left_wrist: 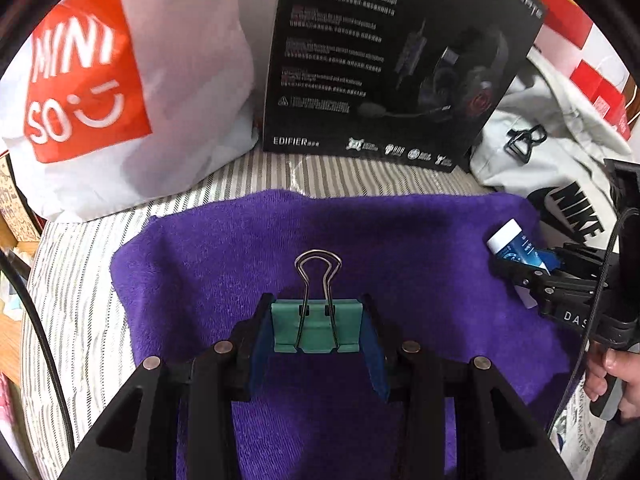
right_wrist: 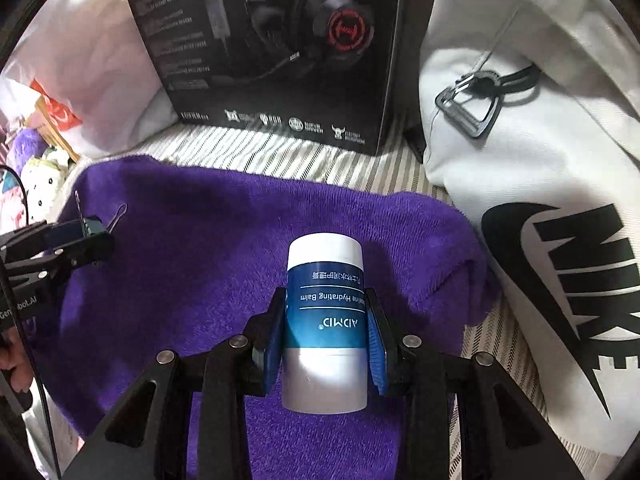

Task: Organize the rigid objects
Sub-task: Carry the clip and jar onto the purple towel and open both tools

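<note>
So both pick-ups look done and placing remains — the left claw [left_wrist: 318, 330] is clamped on the green clip [left_wrist: 316, 326], the right claw [right_wrist: 325, 334] on the balm tube [right_wrist: 325, 320], both just above the purple towel [left_wrist: 400, 248].

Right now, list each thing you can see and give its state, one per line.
Left gripper: shut on the binder clip.
Binder clip: held, wire handle pointing forward.
Right gripper: shut on the balm tube.
Balm tube: held, capped.
Purple towel: spread flat.
Headset box: upright, closed.
</note>
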A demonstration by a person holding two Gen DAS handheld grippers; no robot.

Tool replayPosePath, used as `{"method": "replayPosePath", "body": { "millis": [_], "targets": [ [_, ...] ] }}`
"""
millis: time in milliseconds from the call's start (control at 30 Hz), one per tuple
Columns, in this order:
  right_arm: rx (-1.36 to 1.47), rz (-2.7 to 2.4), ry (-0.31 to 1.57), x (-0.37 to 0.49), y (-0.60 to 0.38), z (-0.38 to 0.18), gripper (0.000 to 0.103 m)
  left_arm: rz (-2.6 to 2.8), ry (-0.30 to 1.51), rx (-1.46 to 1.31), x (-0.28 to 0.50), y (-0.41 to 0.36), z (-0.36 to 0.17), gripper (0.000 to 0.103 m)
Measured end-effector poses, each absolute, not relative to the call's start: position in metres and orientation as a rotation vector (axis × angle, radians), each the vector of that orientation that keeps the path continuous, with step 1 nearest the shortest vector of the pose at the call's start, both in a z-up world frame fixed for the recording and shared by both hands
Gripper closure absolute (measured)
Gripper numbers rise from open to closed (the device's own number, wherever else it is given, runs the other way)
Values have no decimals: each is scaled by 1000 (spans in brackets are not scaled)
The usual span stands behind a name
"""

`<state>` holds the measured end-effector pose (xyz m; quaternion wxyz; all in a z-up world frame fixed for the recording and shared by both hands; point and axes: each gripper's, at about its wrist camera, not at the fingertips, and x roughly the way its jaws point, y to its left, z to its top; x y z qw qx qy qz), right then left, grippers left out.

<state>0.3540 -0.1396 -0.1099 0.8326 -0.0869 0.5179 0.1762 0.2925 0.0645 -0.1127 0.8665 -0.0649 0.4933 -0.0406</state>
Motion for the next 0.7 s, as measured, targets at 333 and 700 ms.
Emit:
{"method": "replayPosePath", "body": {
  "millis": [333, 700],
  "targets": [
    [-216, 386, 1092, 355, -135, -112, 66, -65, 1072, -83, 300, 57, -120, 64],
    [-161, 435, 1141, 329, -149, -107, 47, -45, 1092, 29, 291, 35, -127, 37]
  ]
}}
